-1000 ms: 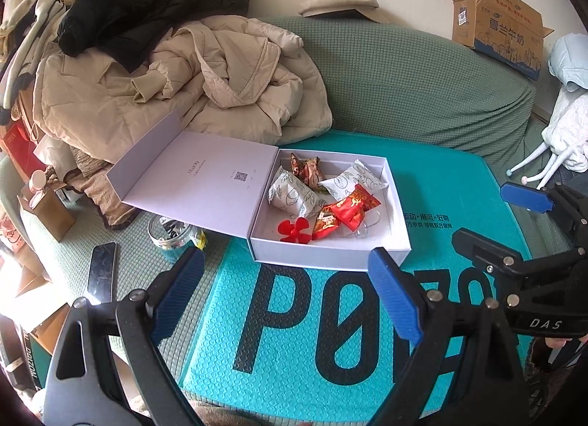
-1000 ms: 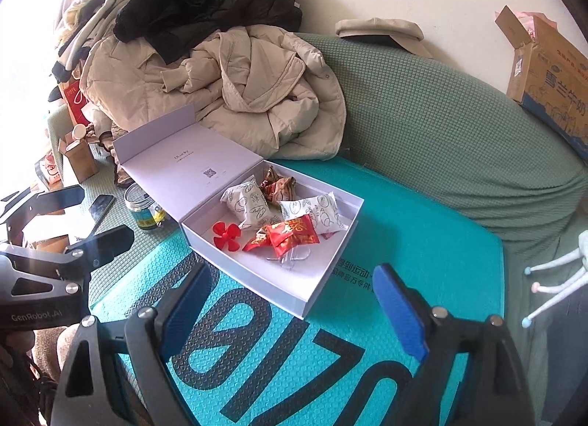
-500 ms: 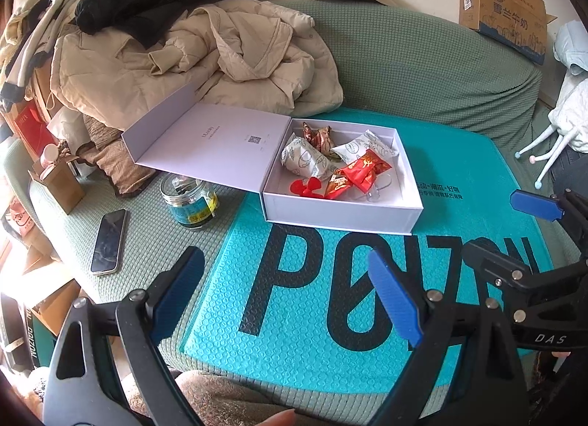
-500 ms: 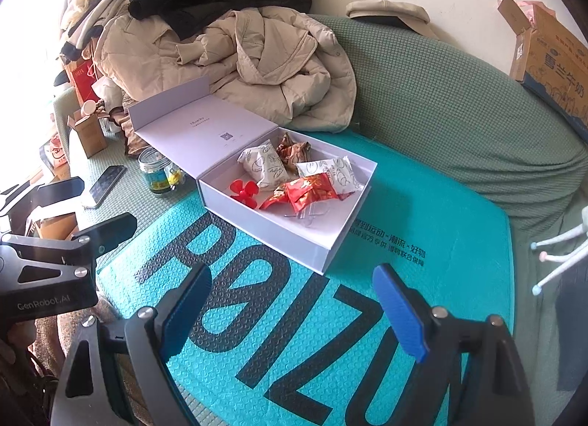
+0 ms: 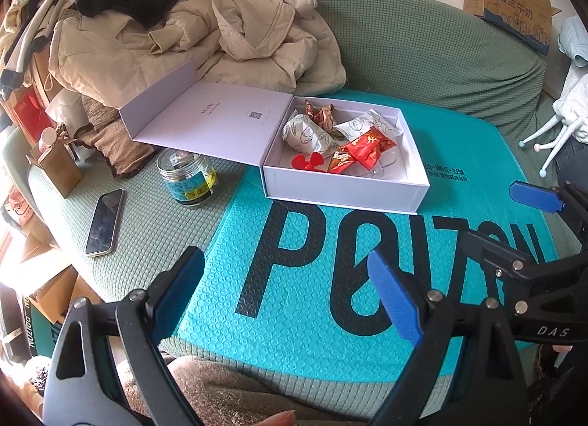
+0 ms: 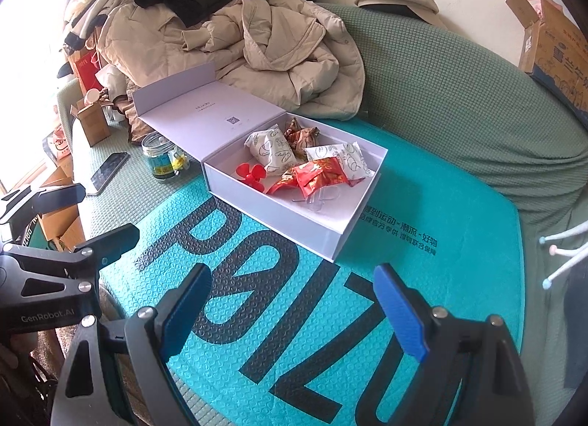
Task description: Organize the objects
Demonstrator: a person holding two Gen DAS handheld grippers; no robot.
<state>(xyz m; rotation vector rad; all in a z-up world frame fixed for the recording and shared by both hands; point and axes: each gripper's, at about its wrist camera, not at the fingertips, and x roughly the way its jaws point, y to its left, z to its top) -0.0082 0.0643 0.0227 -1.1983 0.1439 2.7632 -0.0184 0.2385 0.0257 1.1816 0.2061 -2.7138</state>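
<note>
couldn't make out the clear item in the white box (image 5: 343,192) near its front-right corner; glare washed out the scene's left edge in right wrist view. cardboard carton (image 5: 509,3) cut off at frame edge in right view, chinese print on it too small to read. read "genrobot.ai" on left tongs (image 5: 284,295) body as seen from right cam, "das" on right tongs (image 6: 292,310) body as seen from left cam. read big black letters "po" then partly blocked glyphs on teal mat (image 5: 459,154), plus small chinese line beside box. saw qr code and tiny unreadable print inside open lid (image 5: 220,119). box sat on mat atop green sofa (image 5: 422,55), long axis running left-right in left view, lid flopped open to the left over jar (image 5: 187,178). held red fan-shaped piece (image 5: 308,162), red wrappers (image 5: 364,148), white wrapped snacks (image 5: 303,132), brown wrapper (image 5: 323,113). phone (image 5: 104,222) lay left of jar, long axis pointing away from cam. both tongs spread wide, gripping nothing, hovering near mat's front edge, well apart from box.
</note>
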